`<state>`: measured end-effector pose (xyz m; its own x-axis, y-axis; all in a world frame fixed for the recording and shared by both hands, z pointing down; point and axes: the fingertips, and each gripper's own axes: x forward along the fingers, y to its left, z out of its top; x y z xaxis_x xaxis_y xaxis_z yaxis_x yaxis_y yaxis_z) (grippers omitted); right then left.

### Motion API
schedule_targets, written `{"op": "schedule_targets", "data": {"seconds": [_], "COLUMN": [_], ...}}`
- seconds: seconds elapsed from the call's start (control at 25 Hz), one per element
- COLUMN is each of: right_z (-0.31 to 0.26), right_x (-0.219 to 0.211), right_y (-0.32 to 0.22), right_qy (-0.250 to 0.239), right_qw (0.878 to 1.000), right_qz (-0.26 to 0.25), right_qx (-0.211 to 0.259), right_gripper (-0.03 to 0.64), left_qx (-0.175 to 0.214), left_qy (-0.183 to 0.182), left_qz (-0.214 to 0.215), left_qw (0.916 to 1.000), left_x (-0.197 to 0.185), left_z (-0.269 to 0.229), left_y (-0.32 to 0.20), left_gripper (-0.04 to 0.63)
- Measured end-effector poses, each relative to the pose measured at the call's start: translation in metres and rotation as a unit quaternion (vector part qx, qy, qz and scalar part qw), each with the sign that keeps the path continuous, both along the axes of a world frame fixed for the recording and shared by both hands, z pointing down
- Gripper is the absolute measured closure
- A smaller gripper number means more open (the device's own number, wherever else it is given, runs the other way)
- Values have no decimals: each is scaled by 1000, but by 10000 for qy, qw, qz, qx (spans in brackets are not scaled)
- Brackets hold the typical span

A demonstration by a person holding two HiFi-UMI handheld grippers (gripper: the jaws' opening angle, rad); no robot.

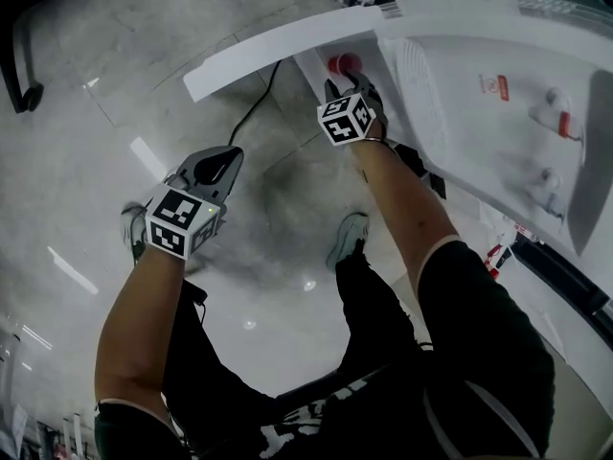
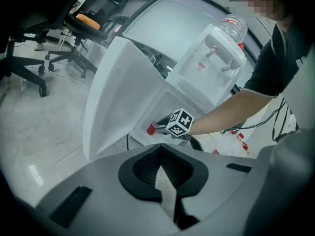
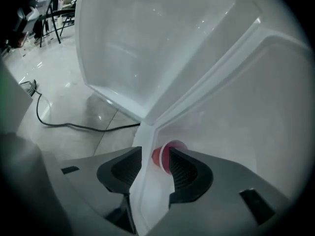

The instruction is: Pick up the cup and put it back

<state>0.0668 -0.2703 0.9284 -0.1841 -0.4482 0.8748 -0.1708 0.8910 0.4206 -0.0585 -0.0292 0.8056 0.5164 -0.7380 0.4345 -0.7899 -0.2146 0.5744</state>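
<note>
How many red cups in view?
1. The red cup sits low inside the white water dispenser, in its open lower compartment, just beyond the open jaws of the right gripper. More could be hidden deeper inside or behind the door.
</note>
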Motion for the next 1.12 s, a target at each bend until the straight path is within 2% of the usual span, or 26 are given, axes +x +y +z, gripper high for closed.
{"op": "schedule_targets", "data": {"seconds": [0.2,0.36,0.4,0.44,0.48,0.56,0.68,0.88,1.12], "right_z": [21,37,40,41,41,37,23,-31,-163], "right_x": [5,7,9,9,9,4,-6,-7,0], "right_y": [-12,-17,-20,-24,-26,-21,17,100,169], "right_qy": [333,561,639,707,732,590,299,-16,-360], "right_qw": [9994,9984,9979,9973,9971,9982,9989,9935,9850], "right_qz": [128,44,15,-7,-6,79,1,-108,-246], "right_qx": [28,78,125,173,184,32,-374,-1134,-1668], "right_gripper": [440,442,463,526,561,569,572,572,572], "left_qx": [-24,-27,-16,-3,11,30,-2,-43,188], "left_qy": [1,47,63,72,74,76,136,170,37], "left_qz": [-15,-69,-75,-73,-67,-73,-218,-473,-807], "left_qw": [10000,10000,10000,9999,9999,9999,9997,9987,9966], "left_x": [-7,-8,-8,-8,-8,-8,-9,-6,-10], "left_z": [9,12,11,10,9,6,-4,-53,-166], "left_y": [0,-4,-5,-6,-7,-8,-7,6,18], "left_gripper": [588,588,588,588,588,588,588,588,588]}}
